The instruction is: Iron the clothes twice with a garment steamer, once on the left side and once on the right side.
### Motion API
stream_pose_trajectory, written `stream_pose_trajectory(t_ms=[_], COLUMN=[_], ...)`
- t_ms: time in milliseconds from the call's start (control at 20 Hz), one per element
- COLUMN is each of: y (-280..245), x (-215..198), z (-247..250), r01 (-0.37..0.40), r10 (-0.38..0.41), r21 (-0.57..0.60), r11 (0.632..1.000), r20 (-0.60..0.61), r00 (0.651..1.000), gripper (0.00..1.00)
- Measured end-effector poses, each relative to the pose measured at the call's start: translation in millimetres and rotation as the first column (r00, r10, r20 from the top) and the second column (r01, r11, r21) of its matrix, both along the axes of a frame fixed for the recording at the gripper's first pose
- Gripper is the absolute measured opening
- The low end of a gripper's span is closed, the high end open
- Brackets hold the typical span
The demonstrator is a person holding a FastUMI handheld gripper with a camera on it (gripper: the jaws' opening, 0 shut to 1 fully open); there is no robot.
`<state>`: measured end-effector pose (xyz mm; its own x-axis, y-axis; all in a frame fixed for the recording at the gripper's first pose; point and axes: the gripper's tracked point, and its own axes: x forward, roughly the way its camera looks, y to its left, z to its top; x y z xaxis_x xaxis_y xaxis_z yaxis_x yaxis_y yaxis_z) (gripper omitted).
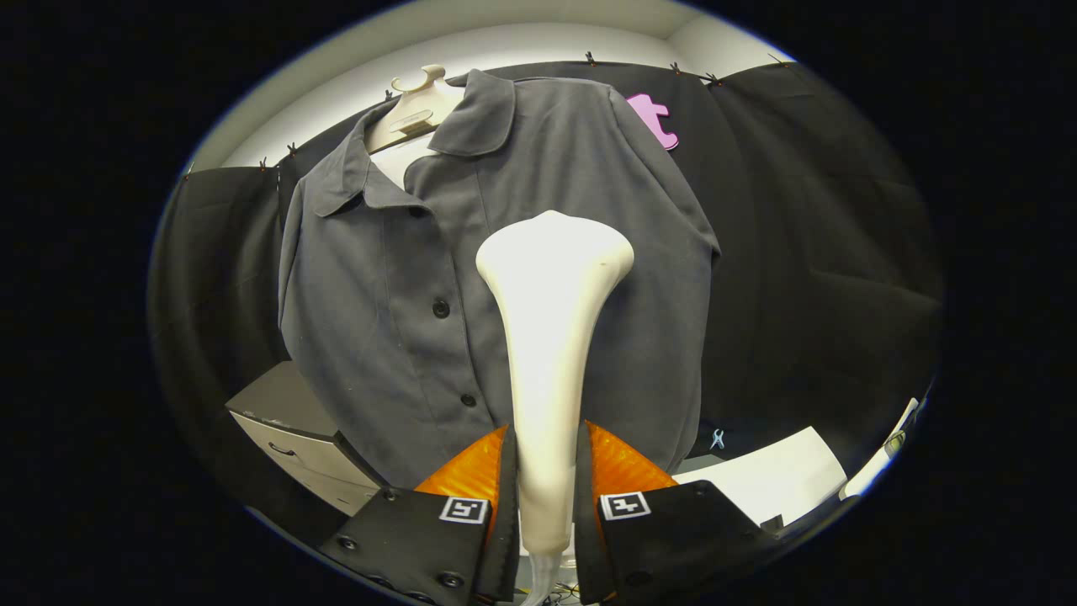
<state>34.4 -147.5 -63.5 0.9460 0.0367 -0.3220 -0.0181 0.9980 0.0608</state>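
A grey button-up shirt [404, 278] hangs on a pale hanger [418, 105] in front of the black cloth wall. My gripper [547, 454] is shut on the handle of a white garment steamer [551, 337]. The steamer stands upright between my fingers, and its wide head lies against the shirt's front, just right of the button row, at chest height. The steamer's face is turned away from me and hidden.
A grey drawer cabinet [290, 429] stands low to the left, beneath the shirt's hem. A white surface [778, 480] lies low to the right. Black cloth hangs behind the shirt on both sides.
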Motion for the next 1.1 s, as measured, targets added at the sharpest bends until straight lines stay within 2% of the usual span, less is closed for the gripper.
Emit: stream_pose_trajectory(t_ms=[1100], y=[-29], x=[-29], z=[-114], r01=[0.059], r10=[-0.053], r21=[0.026], r11=[0.998], r20=[-0.204], r00=[0.977], gripper=[0.35])
